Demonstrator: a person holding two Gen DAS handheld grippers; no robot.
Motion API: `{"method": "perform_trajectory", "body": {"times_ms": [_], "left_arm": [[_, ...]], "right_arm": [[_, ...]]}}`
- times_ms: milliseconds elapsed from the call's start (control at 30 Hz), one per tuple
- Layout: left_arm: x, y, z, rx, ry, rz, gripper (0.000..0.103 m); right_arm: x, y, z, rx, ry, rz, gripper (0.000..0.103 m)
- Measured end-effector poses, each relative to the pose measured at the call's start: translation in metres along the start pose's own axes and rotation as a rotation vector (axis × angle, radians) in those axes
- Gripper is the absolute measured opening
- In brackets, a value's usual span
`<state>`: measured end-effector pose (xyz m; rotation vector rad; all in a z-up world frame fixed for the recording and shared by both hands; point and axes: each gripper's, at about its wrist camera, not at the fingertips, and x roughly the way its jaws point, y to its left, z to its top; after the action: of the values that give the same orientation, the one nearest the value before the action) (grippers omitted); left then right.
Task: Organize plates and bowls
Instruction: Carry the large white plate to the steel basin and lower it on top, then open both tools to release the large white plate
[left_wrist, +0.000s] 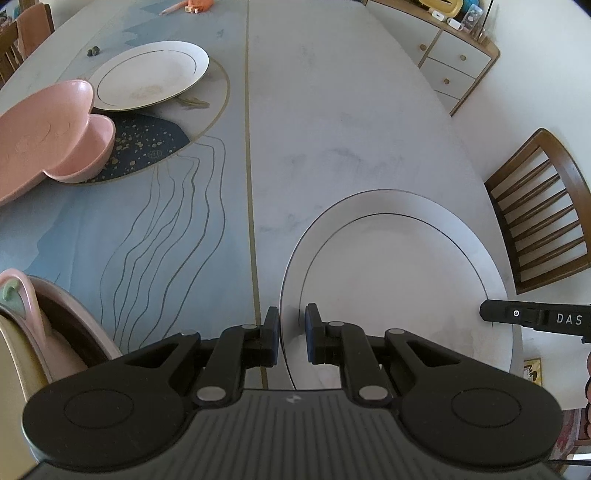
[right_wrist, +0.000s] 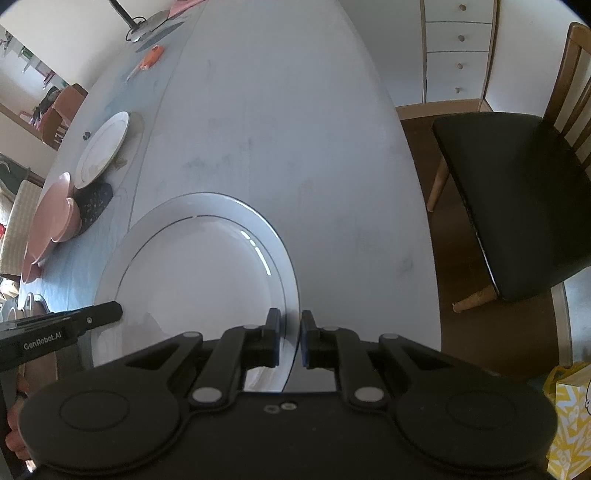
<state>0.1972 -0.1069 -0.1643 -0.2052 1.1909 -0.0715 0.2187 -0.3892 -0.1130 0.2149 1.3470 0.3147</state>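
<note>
Nearest in the left wrist view, the left hand-held gripper (left_wrist: 292, 334) has its jaws drawn narrow over the left rim of a large white plate (left_wrist: 406, 280), one blue pad outside the edge and one on the plate's face, clenched on that rim. In the right wrist view the right hand-held gripper (right_wrist: 289, 338) does the same on the opposite rim of the same white plate (right_wrist: 192, 266), its jaws nearly together with the edge passing between them. Each gripper's black finger shows at the side of the other's view. The plate is held from both sides over the pale half of the counter (left_wrist: 351, 129); whether it touches the surface cannot be told.

At the near left sits a pink dish (left_wrist: 55, 328), only partly in view. Farther along the left side a pink lobed bowl (left_wrist: 48, 140) rests on the patterned part of the counter, and just beyond it, touching or overlapping its rim, lies a second white plate (left_wrist: 147, 75). A wooden chair (left_wrist: 539, 214) stands at the right.
</note>
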Motion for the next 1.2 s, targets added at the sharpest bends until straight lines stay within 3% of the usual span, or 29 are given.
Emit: {"method": "perform_trajectory", "body": {"times_ms": [600,867,1200], "left_arm": [[0.002,-0.003,0.004,0.028,0.026,0.023,0.013],[-0.010,-0.001,0.004,0.035,0.022,0.011,0.013],[-0.045,0.000,0.004,0.067,-0.035,-0.030,0.013]], "right_arm": [[0.002,0.009,-0.001,-0.007,0.002,-0.045,0.012],[-0.012,0.013,-0.001,-0.013,-0.038,-0.095,0.021],[-0.048,0.036,-0.008,-0.069,-0.113,-0.056,0.031]]}}
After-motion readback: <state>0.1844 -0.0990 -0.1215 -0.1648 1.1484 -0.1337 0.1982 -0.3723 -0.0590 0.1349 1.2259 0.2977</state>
